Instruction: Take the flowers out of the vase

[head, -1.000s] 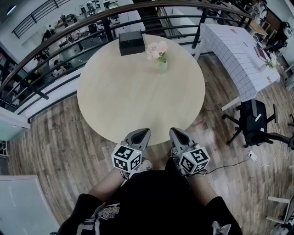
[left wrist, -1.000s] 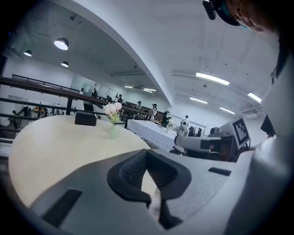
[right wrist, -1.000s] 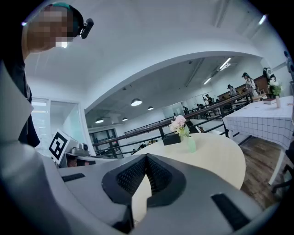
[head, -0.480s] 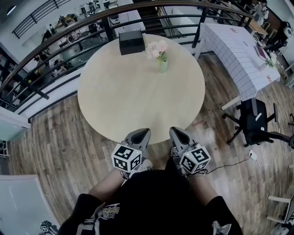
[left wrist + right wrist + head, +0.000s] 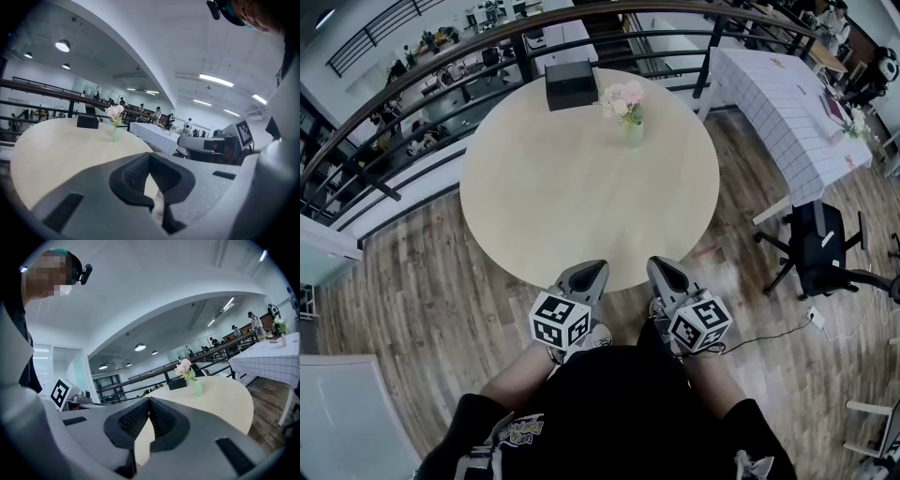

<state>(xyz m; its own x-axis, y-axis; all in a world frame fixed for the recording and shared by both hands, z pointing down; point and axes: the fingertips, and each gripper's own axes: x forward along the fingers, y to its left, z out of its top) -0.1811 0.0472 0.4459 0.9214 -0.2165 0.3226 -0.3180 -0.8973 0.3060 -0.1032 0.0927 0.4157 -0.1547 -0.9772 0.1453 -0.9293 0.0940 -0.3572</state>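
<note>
Pink flowers stand upright in a small pale green vase at the far side of the round wooden table. The same flowers and vase show far ahead in the left gripper view, and flowers with vase in the right gripper view. My left gripper and right gripper hang side by side at the table's near edge, both shut and empty, far from the vase.
A black box sits on the table just left of the flowers. A dark railing curves behind the table. A white-clothed table and a black office chair stand to the right on the wooden floor.
</note>
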